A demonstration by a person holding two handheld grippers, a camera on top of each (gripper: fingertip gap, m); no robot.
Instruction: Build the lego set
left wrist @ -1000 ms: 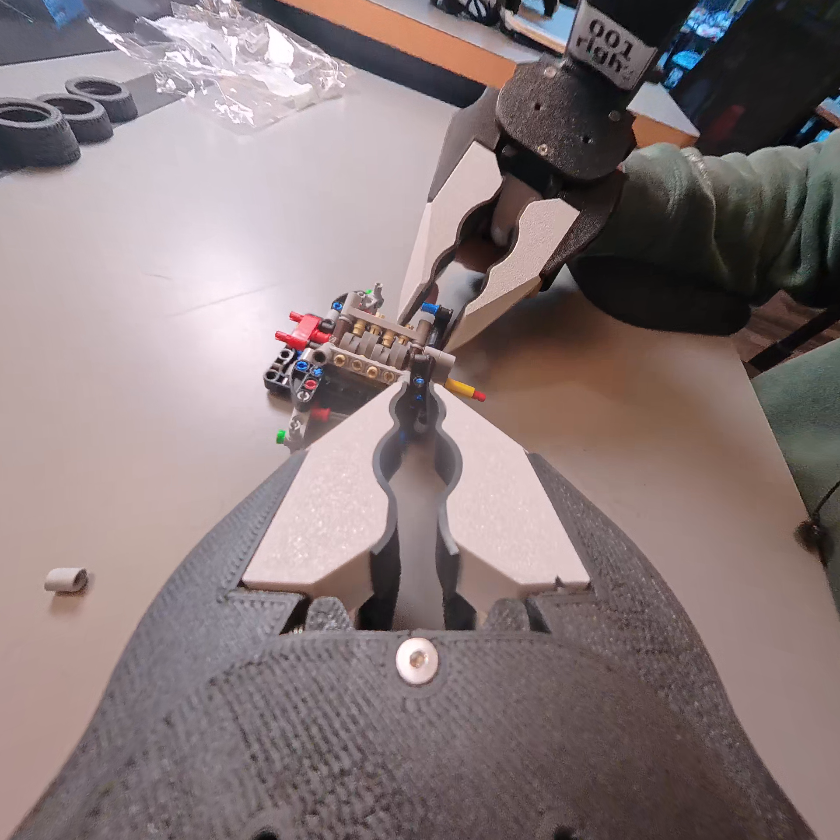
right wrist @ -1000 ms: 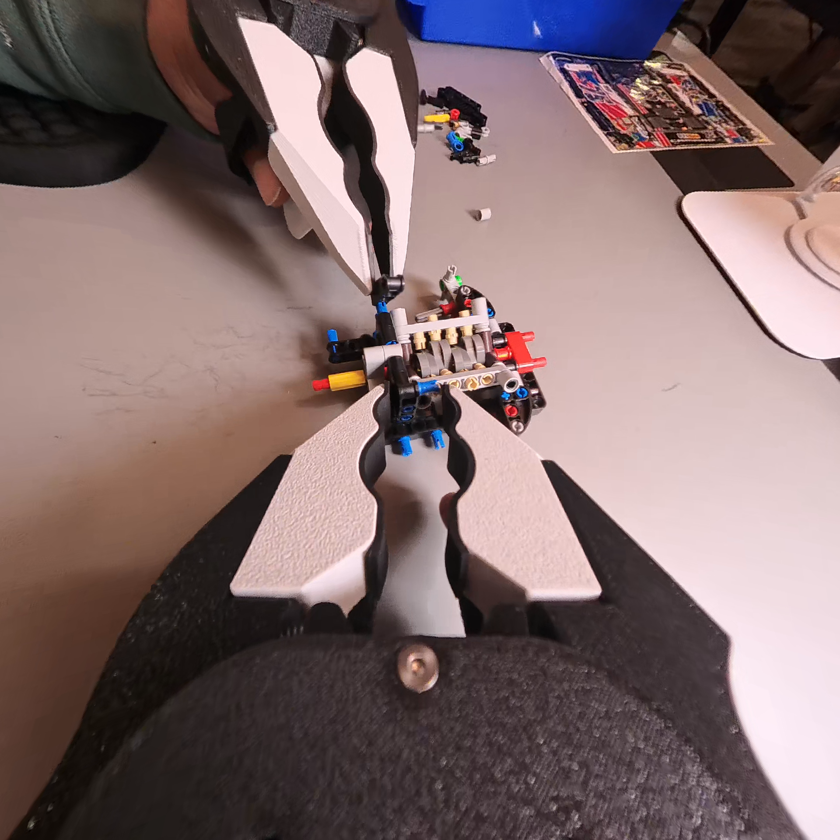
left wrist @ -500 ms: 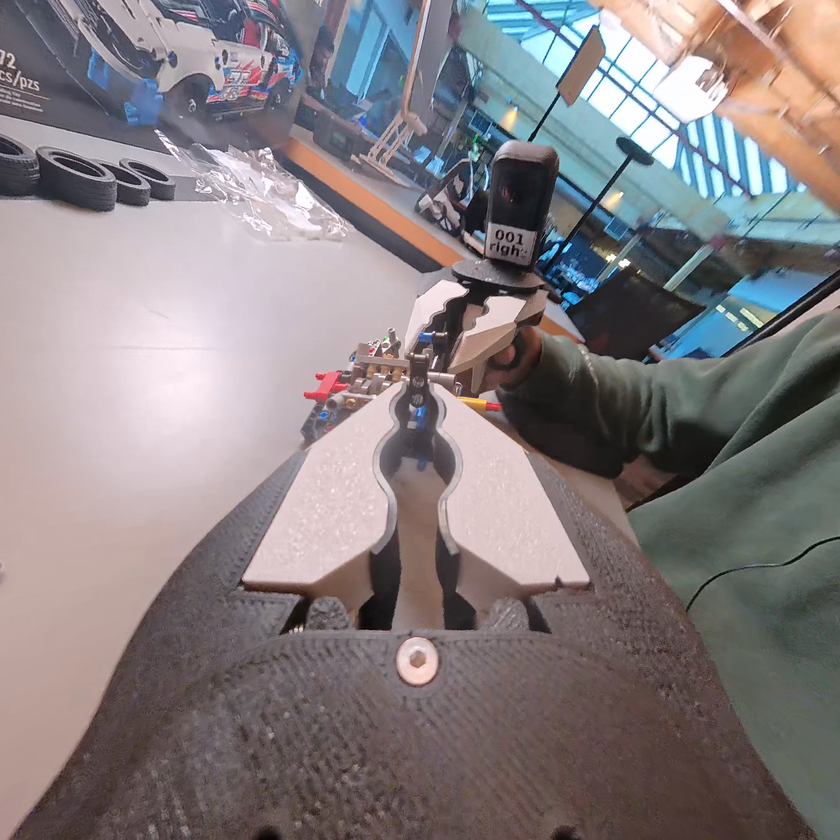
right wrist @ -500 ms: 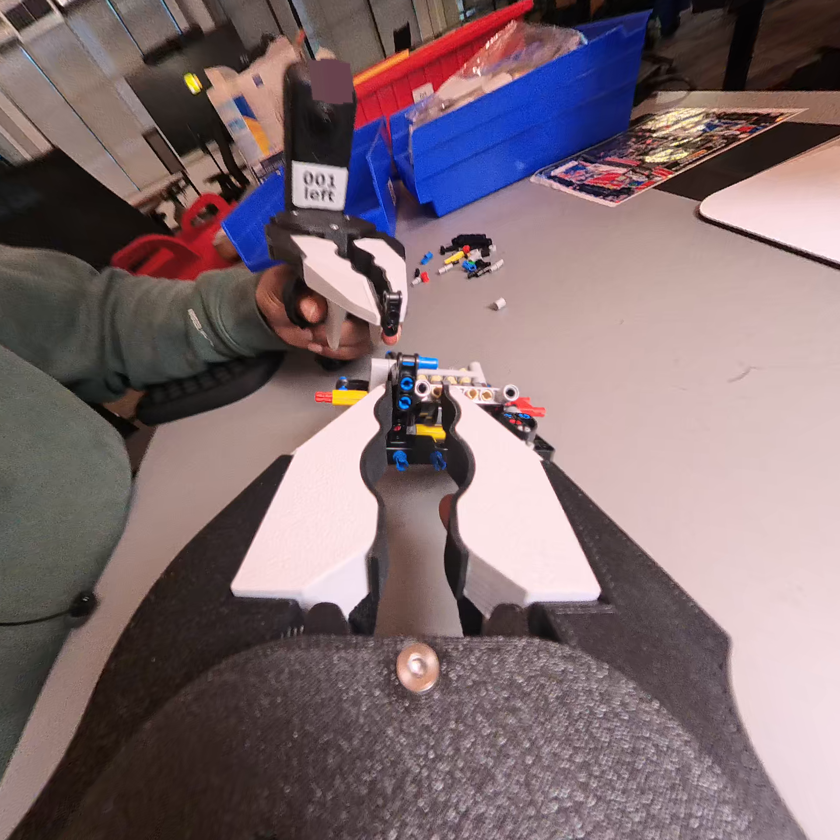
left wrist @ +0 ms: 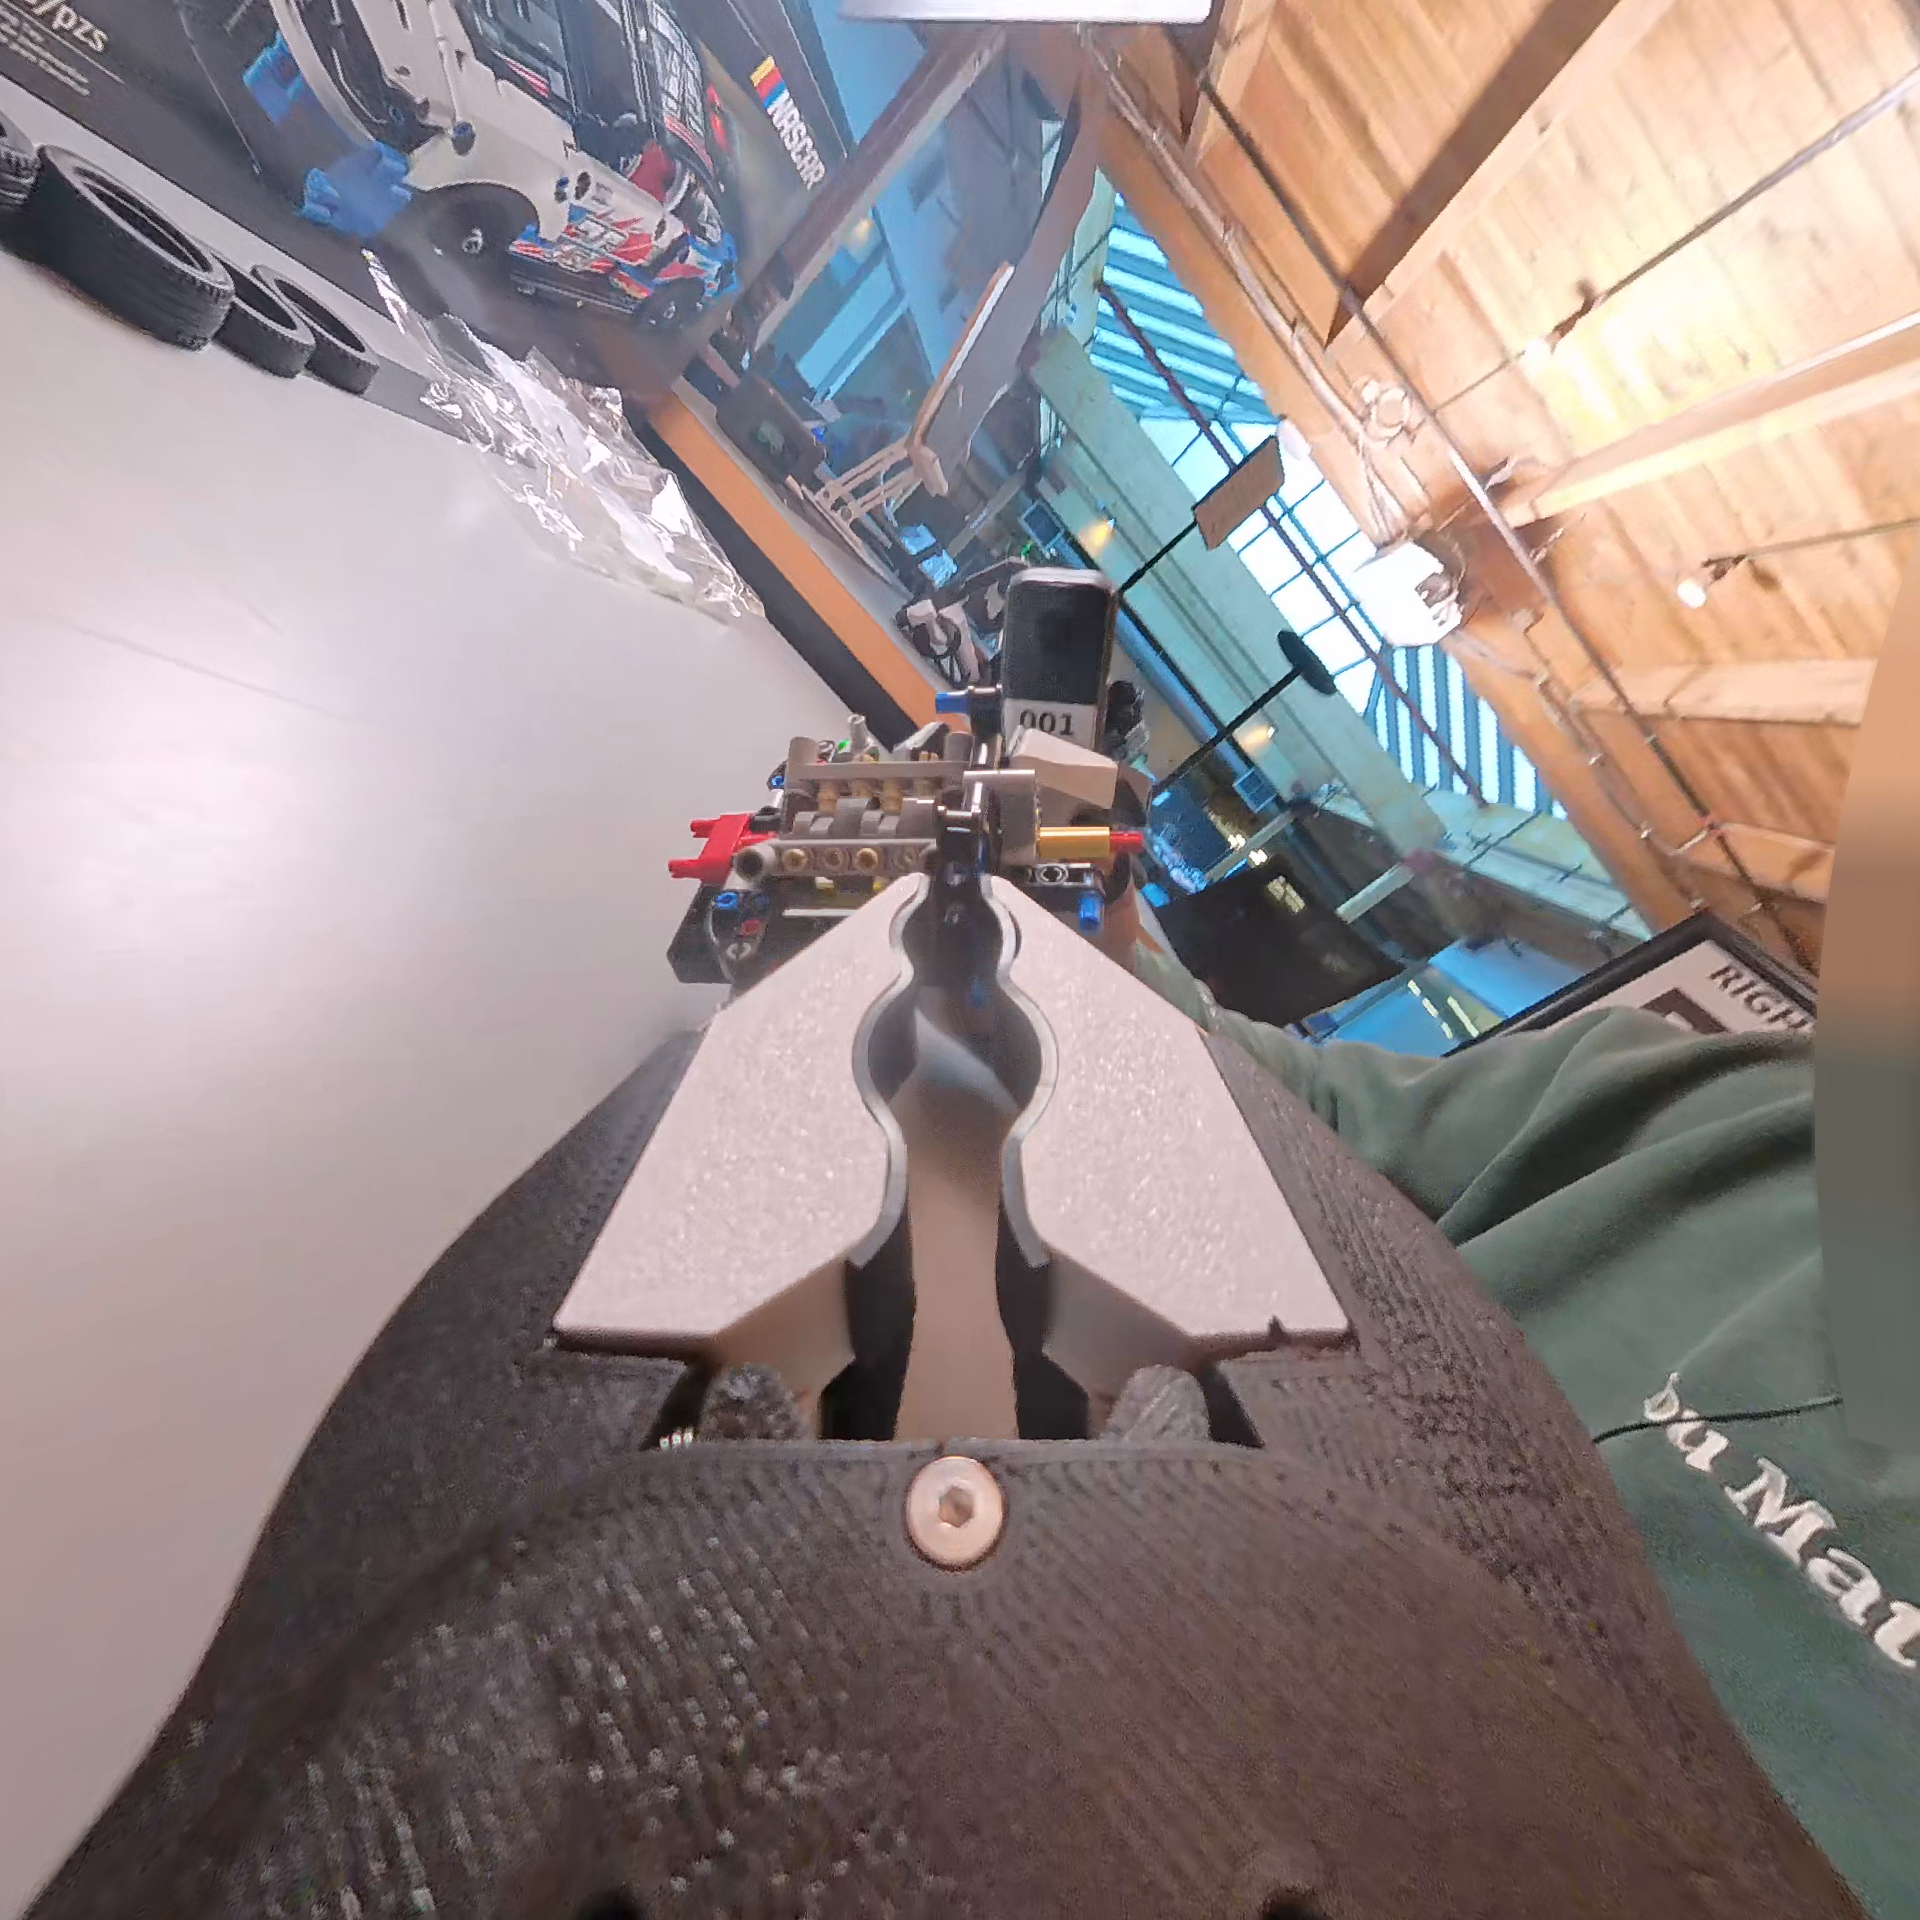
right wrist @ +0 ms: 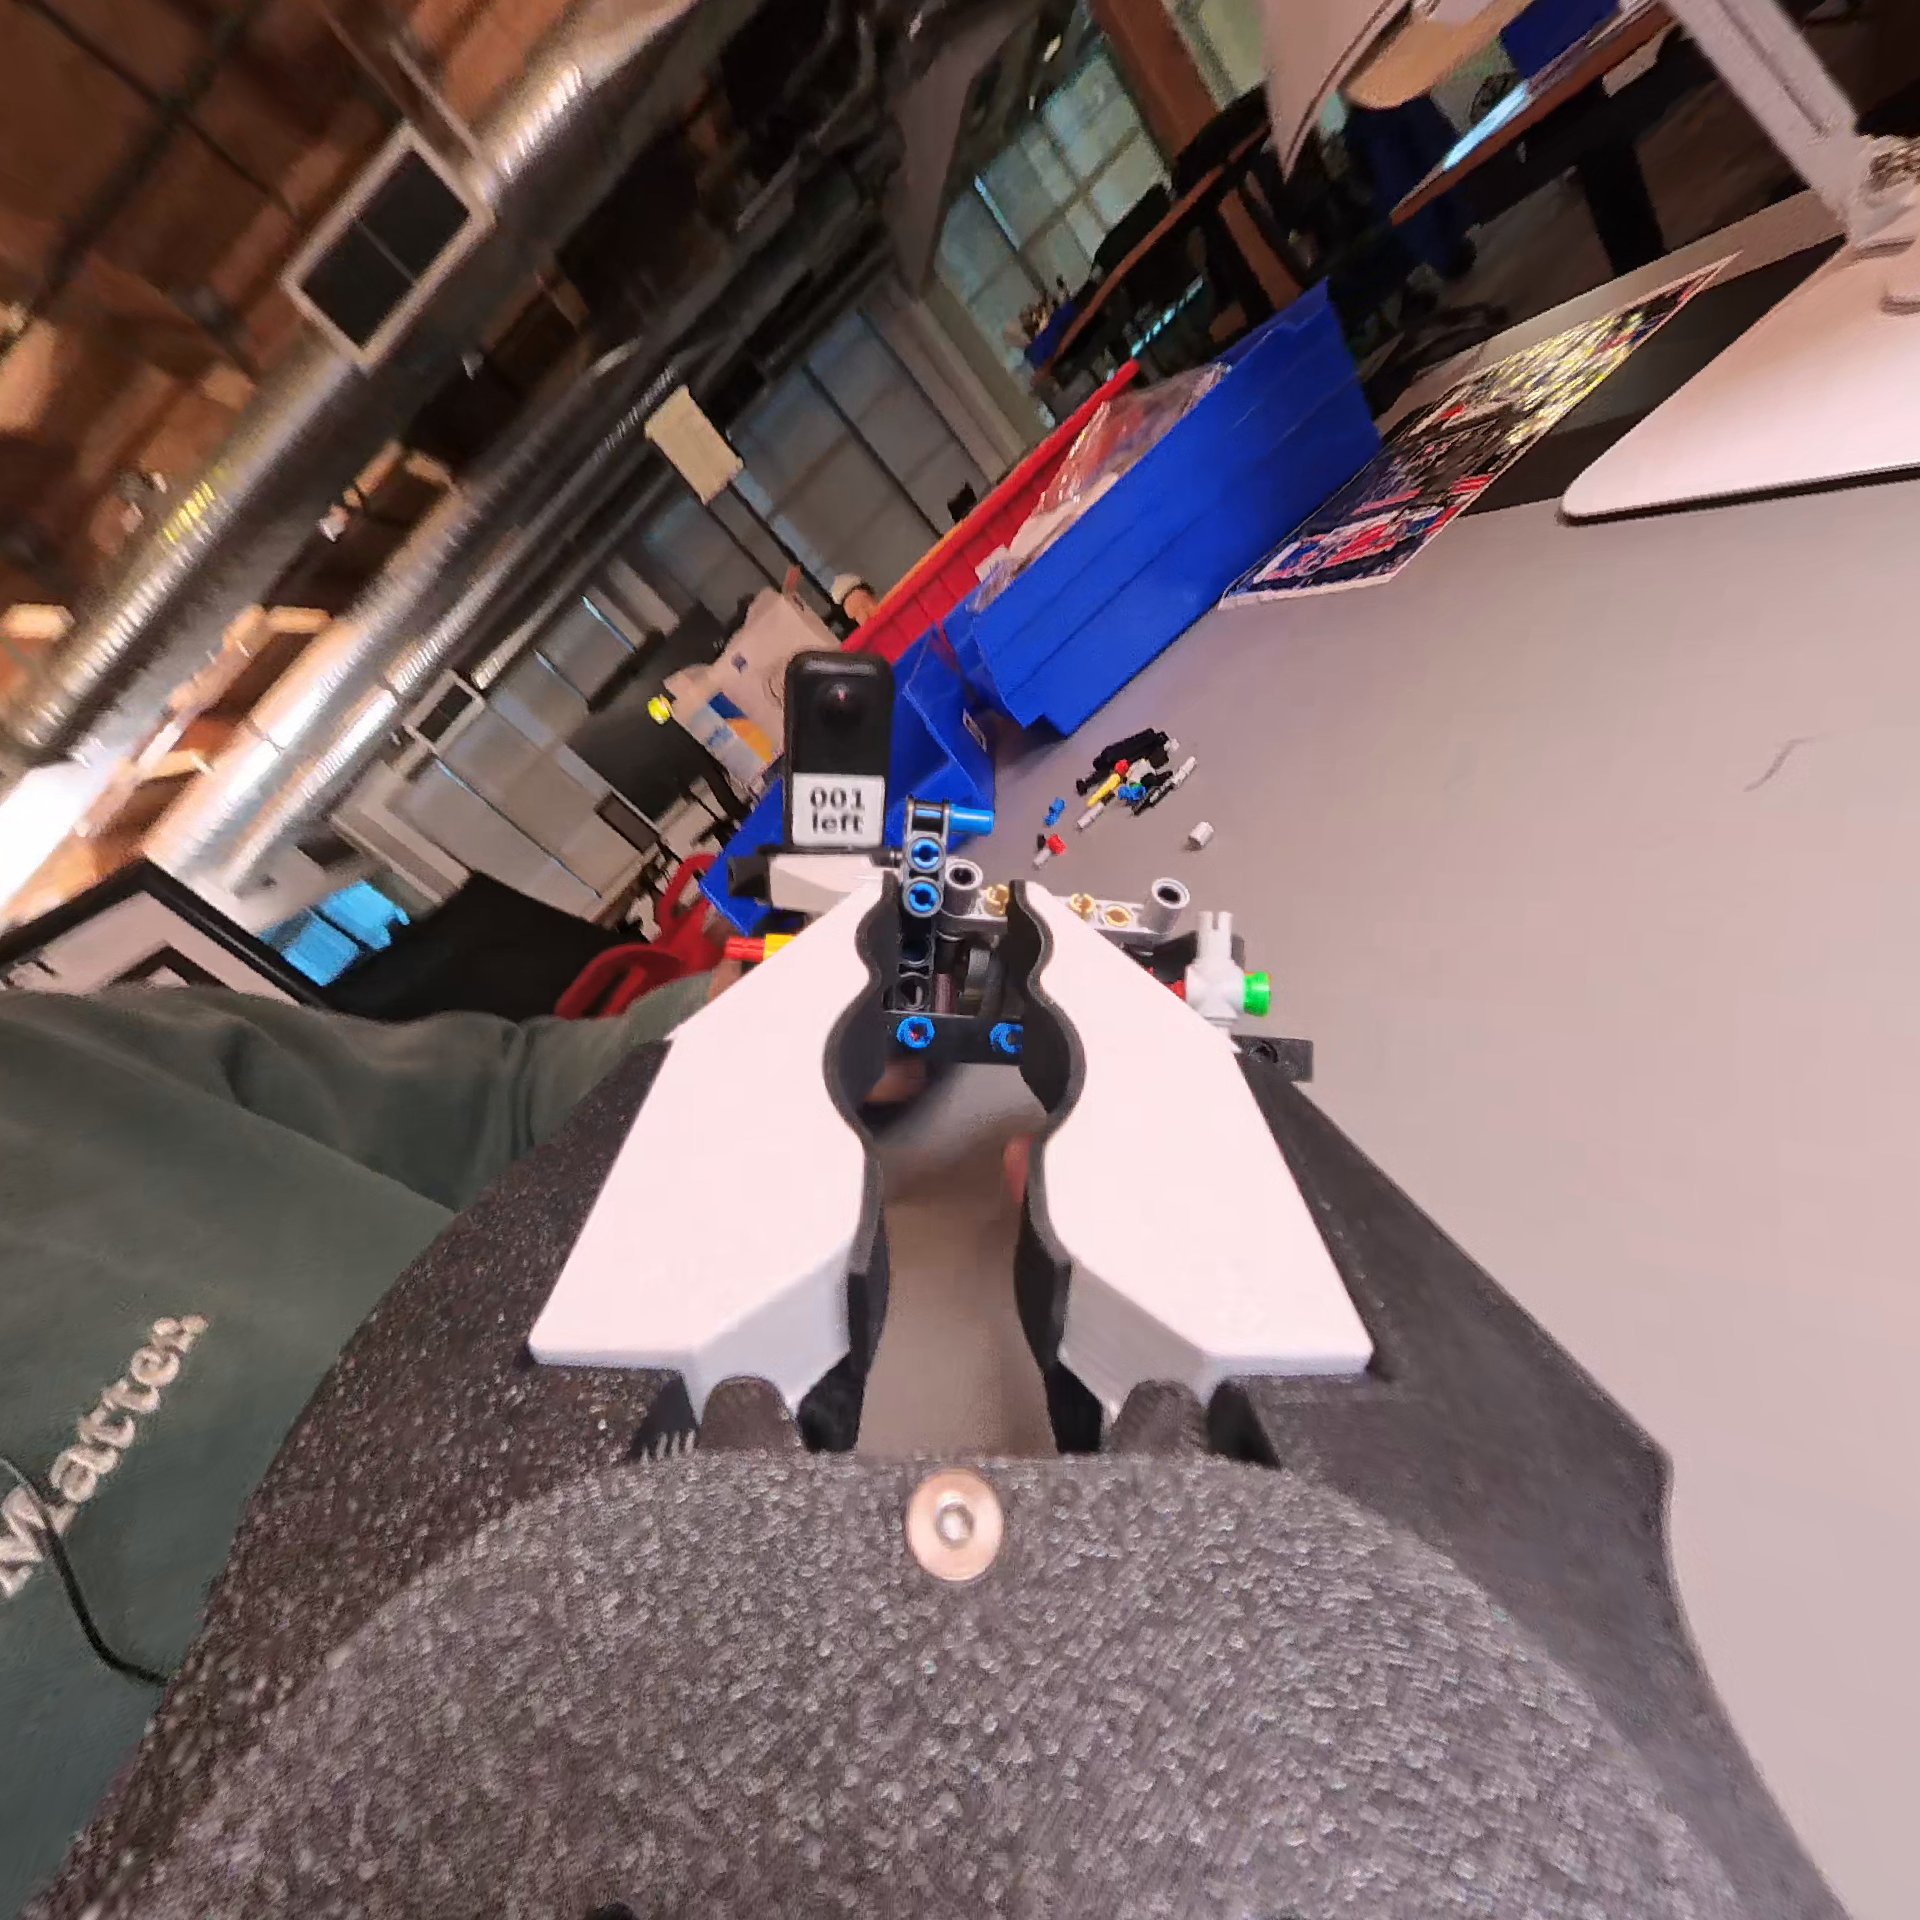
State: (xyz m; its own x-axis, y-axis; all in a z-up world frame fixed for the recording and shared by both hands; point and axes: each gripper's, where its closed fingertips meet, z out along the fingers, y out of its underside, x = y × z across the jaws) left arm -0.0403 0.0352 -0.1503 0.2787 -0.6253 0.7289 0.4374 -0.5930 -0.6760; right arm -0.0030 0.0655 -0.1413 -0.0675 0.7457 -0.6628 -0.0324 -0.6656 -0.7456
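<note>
Both tongs now hold the lego model (left wrist: 894,831) off the worktop (left wrist: 312,831); a second ago it lay flat there. The left tongs (left wrist: 954,902) are closed on a black link at its near end, the right tongs (right wrist: 951,940) clamp its black frame opposite. My guess: it is being turned for inspection or the next fit. Tyres (left wrist: 135,249), clear bags (left wrist: 561,468), loose pieces (right wrist: 1122,779) and blue bins (right wrist: 1164,540) remain on the grey worktop in a workshop hall.
</note>
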